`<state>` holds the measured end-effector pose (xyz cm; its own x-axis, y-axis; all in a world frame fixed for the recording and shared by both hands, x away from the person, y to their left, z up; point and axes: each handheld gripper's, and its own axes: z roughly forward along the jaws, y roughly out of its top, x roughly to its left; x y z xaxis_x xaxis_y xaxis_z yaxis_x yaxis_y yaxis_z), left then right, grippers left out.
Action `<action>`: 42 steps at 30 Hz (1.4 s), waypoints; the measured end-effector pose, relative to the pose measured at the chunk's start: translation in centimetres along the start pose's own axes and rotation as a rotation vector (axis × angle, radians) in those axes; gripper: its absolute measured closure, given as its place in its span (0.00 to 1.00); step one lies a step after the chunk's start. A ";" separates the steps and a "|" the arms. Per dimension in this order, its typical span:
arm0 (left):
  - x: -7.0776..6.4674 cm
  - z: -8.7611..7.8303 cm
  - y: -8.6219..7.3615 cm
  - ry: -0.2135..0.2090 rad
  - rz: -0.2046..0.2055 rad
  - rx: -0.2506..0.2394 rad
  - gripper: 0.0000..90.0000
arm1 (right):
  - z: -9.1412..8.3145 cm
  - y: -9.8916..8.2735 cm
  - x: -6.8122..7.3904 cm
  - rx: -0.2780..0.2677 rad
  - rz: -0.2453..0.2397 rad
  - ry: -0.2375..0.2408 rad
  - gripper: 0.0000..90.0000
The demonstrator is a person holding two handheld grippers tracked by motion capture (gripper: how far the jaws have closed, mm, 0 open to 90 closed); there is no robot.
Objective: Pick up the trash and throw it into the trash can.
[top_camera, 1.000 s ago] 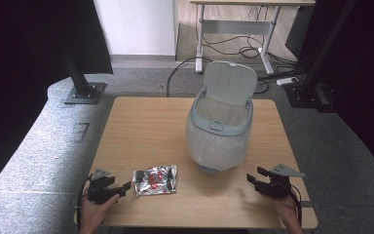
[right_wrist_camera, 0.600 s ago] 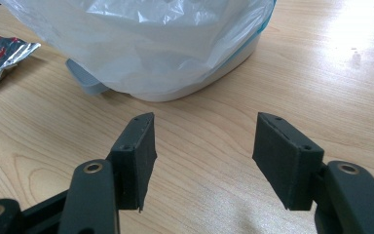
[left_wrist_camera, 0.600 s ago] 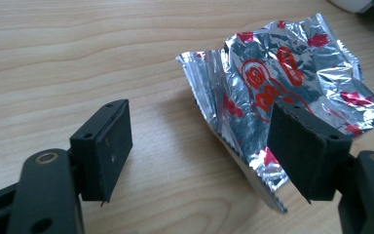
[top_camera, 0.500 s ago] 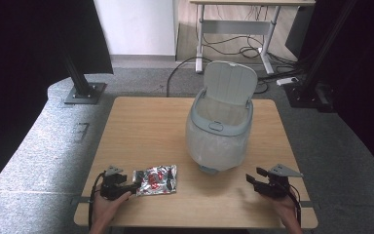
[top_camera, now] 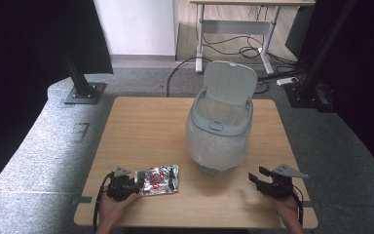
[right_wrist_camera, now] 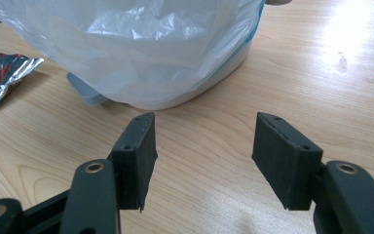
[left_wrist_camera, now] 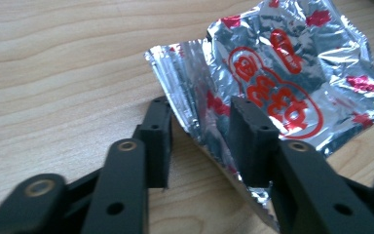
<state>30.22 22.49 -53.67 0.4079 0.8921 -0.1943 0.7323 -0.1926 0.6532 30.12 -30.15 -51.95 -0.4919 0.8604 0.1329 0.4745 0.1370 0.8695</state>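
Since a second ago the left gripper [top_camera: 130, 179] has slid along the table [top_camera: 146, 126] to the near edge of the foil wrapper [top_camera: 158, 179], and its jaws have just been closing, with the crinkled near corner of the wrapper between them. Seen from the left gripper view, the left gripper [left_wrist_camera: 199, 131] has one pad over the silver foil [left_wrist_camera: 292, 73] and the other on the bare wood beside it; a gap is left, and I cannot tell for sure that both pads press on the foil, so the grasp looks begun rather than settled. Otherwise the wrapper lies flat where it was, at the front left of the table, near the bin [top_camera: 219, 131], whose lid stands up and whose white liner [right_wrist_camera: 141, 44] hangs over its side. Meanwhile the right gripper [top_camera: 259, 178] rests at the front right with jaws apart on nothing, as the right gripper view [right_wrist_camera: 202, 151] shows, unchanged. By my judgement the pick-up is the step in hand: once the pinch is firm, a lift and a carry to the open bin would follow; thin foil could slip from a shallow corner bite.
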 end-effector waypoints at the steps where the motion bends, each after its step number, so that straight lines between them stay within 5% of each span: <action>1: -0.1 0.1 0.0 0.001 0.002 -0.002 0.73 | 0.0 0.0 0.0 0.000 0.002 0.000 0.45; 12: -0.5 0.4 0.1 0.010 0.032 -0.011 0.97 | 0.2 -0.1 0.0 0.010 -0.008 -0.016 0.46; 26: 0.5 -2.6 0.3 -0.136 -0.034 -0.130 1.00 | 0.6 -0.3 0.0 0.031 -0.004 -0.018 0.46; 35: 1.4 -4.6 0.5 -0.164 -0.069 -0.201 1.00 | 0.7 -0.4 -0.3 0.036 0.006 -0.007 0.46; 42: 1.3 -5.2 0.9 -0.178 -0.048 -0.215 1.00 | 0.9 -0.5 -0.4 0.043 0.006 -0.011 0.46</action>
<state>28.62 25.57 -49.52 0.4787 0.8085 -0.3424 0.6287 -0.0434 0.7765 30.73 -30.09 -52.86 -0.4809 0.8668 0.1321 0.5083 0.1528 0.8475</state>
